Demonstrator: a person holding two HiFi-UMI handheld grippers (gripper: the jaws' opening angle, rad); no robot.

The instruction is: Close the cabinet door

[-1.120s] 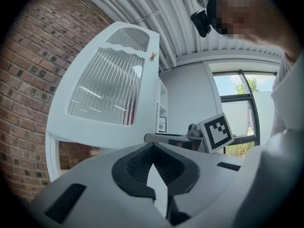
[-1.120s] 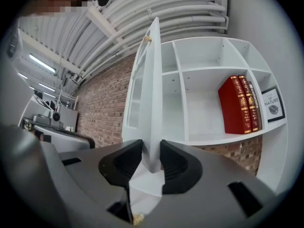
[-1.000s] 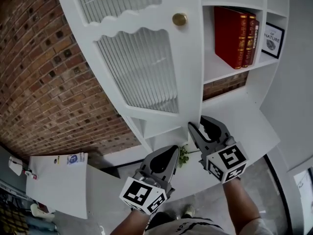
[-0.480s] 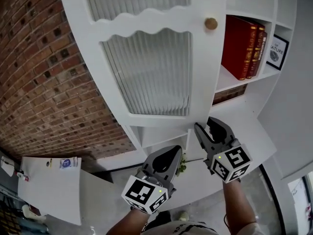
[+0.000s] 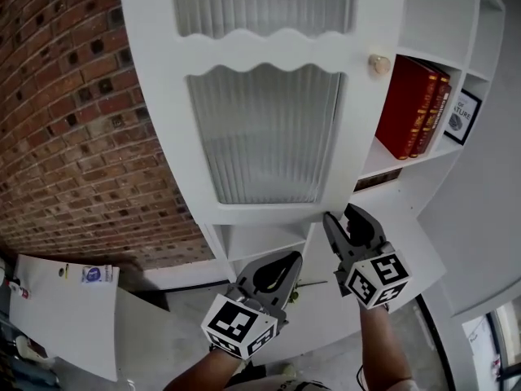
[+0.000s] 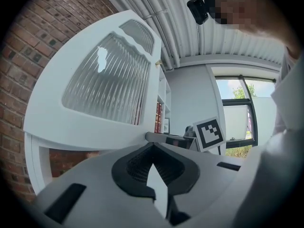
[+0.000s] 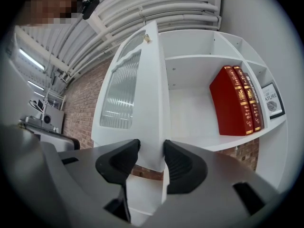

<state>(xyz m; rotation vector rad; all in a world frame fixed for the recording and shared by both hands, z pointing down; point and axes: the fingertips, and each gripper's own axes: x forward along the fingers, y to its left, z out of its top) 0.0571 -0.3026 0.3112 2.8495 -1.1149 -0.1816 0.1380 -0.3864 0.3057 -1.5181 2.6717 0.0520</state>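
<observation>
The white cabinet door point(image 5: 269, 129) has ribbed glass panes and a round brass knob point(image 5: 379, 63). It stands part-way across the open shelves. My right gripper point(image 5: 340, 218) straddles the door's lower free corner. In the right gripper view the door's edge point(image 7: 151, 103) sits between the two pads, and the jaws of the right gripper point(image 7: 151, 148) are opening around it. My left gripper point(image 5: 293, 259) hangs lower and to the left, below the door's bottom rail, shut and empty. In the left gripper view the left gripper point(image 6: 153, 145) points under the door point(image 6: 104, 89).
Red books point(image 5: 411, 108) and a small framed print point(image 5: 461, 116) stand on the shelf behind the door. A brick wall point(image 5: 73, 120) runs along the left. A white ledge point(image 5: 411, 247) juts out below the shelves. A white tabletop point(image 5: 65, 308) lies at the lower left.
The door has swung rightwards across the shelves and now covers more of the opening. Both grippers have moved the same way with its lower corner.
</observation>
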